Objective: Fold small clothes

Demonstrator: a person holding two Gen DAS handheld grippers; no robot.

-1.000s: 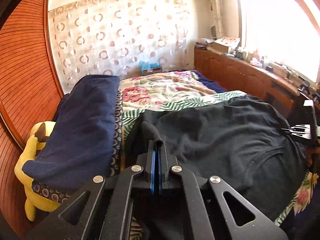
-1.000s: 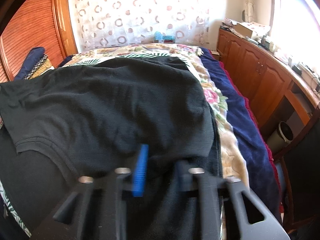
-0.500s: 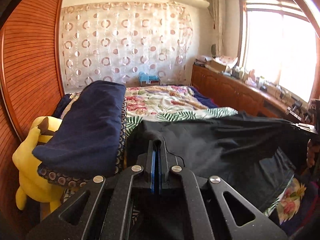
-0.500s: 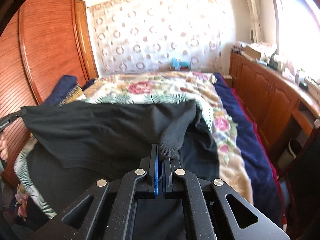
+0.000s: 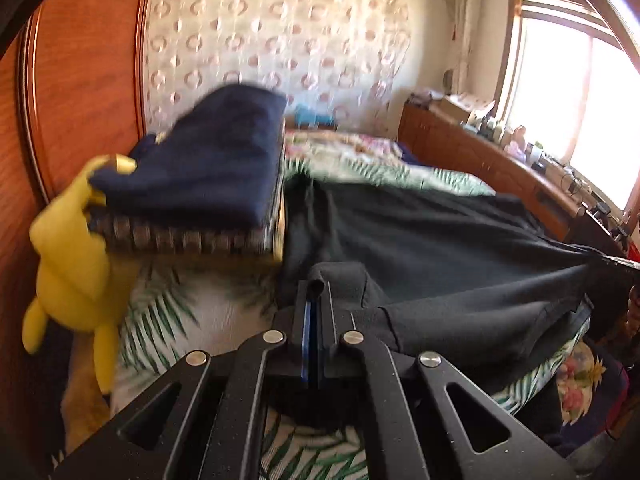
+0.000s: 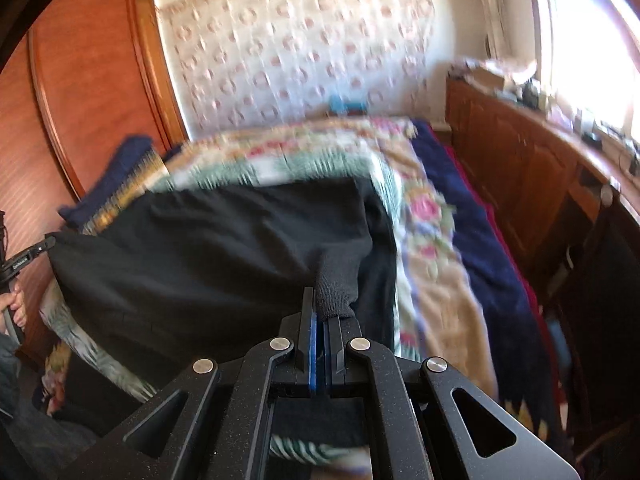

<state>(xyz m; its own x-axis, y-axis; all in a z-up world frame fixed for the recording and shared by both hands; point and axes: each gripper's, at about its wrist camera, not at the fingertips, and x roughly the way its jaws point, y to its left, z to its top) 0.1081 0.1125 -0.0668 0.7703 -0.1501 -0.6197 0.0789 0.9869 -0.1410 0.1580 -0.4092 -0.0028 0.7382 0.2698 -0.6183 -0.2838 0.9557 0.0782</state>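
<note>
Stretching the black garment (image 5: 460,240) taut over the bed (image 5: 168,312), left gripper (image 5: 316,296) and right gripper (image 6: 324,312) each clamping an edge, next laying it flat and even.

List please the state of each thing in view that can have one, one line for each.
Left gripper: jaws shut on a corner of the black garment.
Right gripper: jaws shut on another corner.
Black garment: held at two corners, stretched between the grippers, partly resting on the bed.
Navy blanket: folded, lying on the bed.
Yellow plush toy: slumped at the bed's side.
</note>
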